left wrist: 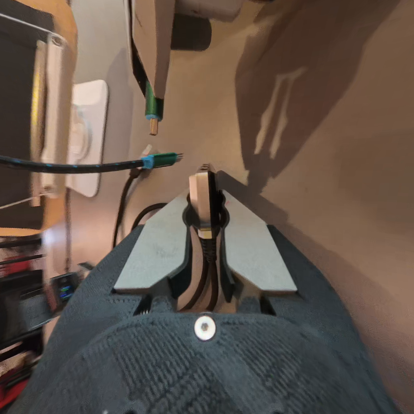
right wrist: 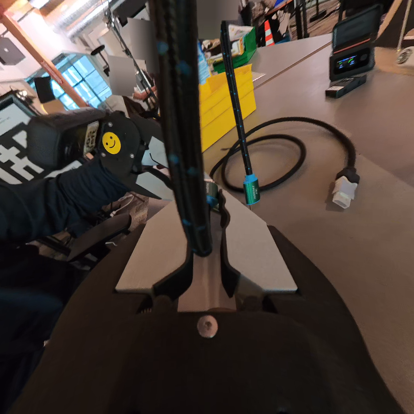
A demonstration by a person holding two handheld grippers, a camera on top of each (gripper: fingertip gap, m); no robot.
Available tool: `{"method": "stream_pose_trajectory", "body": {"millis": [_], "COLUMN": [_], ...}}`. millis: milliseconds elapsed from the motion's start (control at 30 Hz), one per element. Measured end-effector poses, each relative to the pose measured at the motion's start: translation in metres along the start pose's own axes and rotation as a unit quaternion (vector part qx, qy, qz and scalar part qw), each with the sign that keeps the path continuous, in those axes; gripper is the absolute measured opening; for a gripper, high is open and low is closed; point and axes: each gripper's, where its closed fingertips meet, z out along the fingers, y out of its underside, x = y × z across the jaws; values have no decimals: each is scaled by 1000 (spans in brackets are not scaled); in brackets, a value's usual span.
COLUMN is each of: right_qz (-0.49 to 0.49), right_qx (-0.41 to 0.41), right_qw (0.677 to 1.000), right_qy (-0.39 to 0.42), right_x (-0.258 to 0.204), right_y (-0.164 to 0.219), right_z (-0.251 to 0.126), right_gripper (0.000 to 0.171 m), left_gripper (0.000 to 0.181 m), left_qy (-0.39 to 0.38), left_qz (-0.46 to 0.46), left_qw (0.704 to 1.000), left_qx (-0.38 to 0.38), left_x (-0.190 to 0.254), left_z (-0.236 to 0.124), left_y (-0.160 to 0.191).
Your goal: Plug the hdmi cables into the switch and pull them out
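HDMI switch (left wrist: 202, 197) pinched edge-up in the left claw (left wrist: 205, 201).
Right claw (left wrist: 154, 94), at 11 o'clock, grips a green-shelled HDMI plug (left wrist: 152, 112), gold tip aimed toward the switch, apparently for insertion.

Your left wrist view's left side is motion-blurred; the braided cable (left wrist: 67, 167) runs off its left edge, far end unseen.

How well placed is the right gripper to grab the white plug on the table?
Probably not yet. The right gripper is shut on a green plug, so its jaws are full. The way itself looks free: the white plug lies in the open on the table.
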Motion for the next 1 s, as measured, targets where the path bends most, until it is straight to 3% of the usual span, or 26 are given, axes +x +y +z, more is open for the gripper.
{"method": "stream_pose_trajectory", "body": {"millis": [33, 200, 467, 700, 1000], "right_qz": [-3, -13, -35, -42, -33], "right_qx": [-8, -39, -75, -92, -77], "right_qw": [1000, 999, 997, 995, 996], "right_qy": [-5, -23, -4, -1, -14], "right_x": [-2, -10, -9, -9, -13], "right_y": [2, 12, 26, 33, 30], "right_z": [1, 9, 18, 23, 23], "right_gripper": [19, 18, 18, 18, 18], "left_gripper": [19, 19, 19, 19, 19], "left_qy": [-30, -166, -207, -218, -247], "left_qz": [24, 60, 48, 18, 53], "left_qw": [999, 983, 974, 969, 962], "left_qx": [-4, 40, 81, 111, 104], "left_x": [-3, -21, -16, -18, -17], "left_z": [1, 2, 15, 3, -1], "left_y": [3, 6, 1, -1, -3]}}
